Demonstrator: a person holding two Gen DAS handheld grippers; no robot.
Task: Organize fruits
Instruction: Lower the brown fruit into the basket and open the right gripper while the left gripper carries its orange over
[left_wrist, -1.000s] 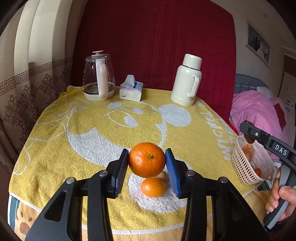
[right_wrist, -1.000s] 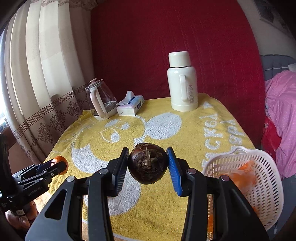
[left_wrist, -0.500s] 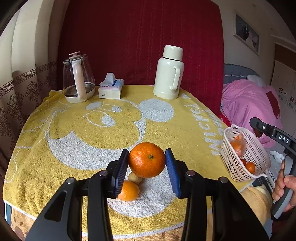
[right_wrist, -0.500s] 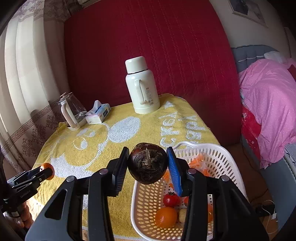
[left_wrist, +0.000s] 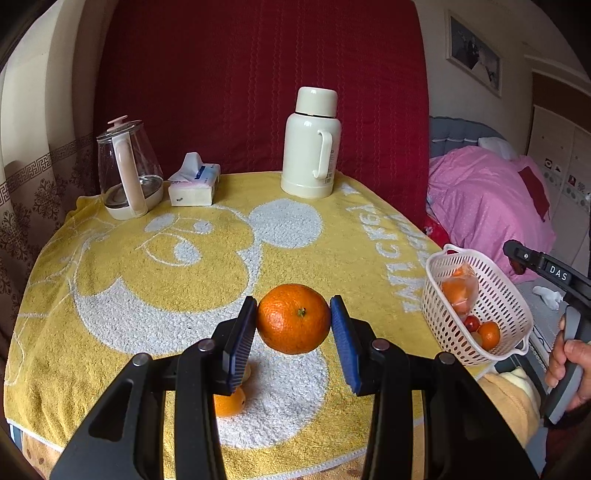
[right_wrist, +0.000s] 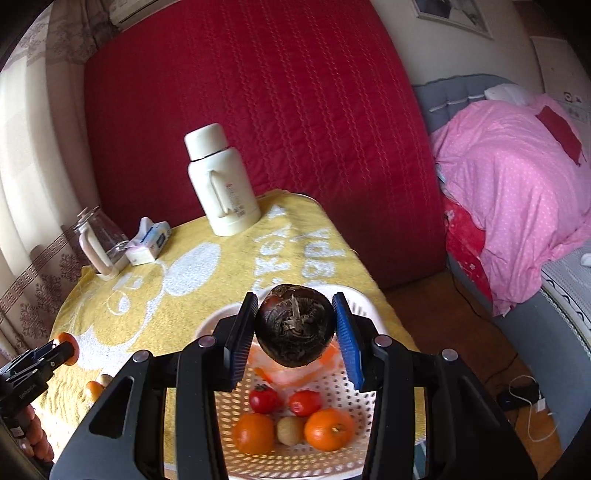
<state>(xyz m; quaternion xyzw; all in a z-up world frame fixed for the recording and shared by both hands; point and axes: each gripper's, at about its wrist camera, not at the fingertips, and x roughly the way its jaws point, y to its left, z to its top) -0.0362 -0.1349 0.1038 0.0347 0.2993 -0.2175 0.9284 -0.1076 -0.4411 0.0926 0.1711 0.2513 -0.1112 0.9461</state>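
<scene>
My left gripper (left_wrist: 293, 328) is shut on a large orange (left_wrist: 293, 318), held above the yellow towel (left_wrist: 184, 266). Below it on the towel lie a small orange (left_wrist: 229, 403) and a pale little fruit (left_wrist: 246, 372), both partly hidden by a finger. My right gripper (right_wrist: 295, 332) is shut on a dark brown round fruit (right_wrist: 295, 325), hanging over the white basket (right_wrist: 303, 454). Inside the basket lie two oranges (right_wrist: 328, 429), two small red fruits (right_wrist: 264, 398), a pale round fruit (right_wrist: 289, 431) and a plastic bag of orange pieces. In the left wrist view the basket (left_wrist: 506, 295) stands at the table's right edge.
A cream thermos (left_wrist: 312, 144), a tissue pack (left_wrist: 194, 184) and a glass kettle (left_wrist: 127, 170) stand along the far side of the table. A red quilted panel rises behind. A bed with a pink cover (right_wrist: 517, 199) lies to the right; cables lie on the floor (right_wrist: 524, 398).
My right gripper has swung right with the dark fruit, from over the towel to over the basket. My left gripper has drifted right with the orange; the small fruits now lie under its left finger.
</scene>
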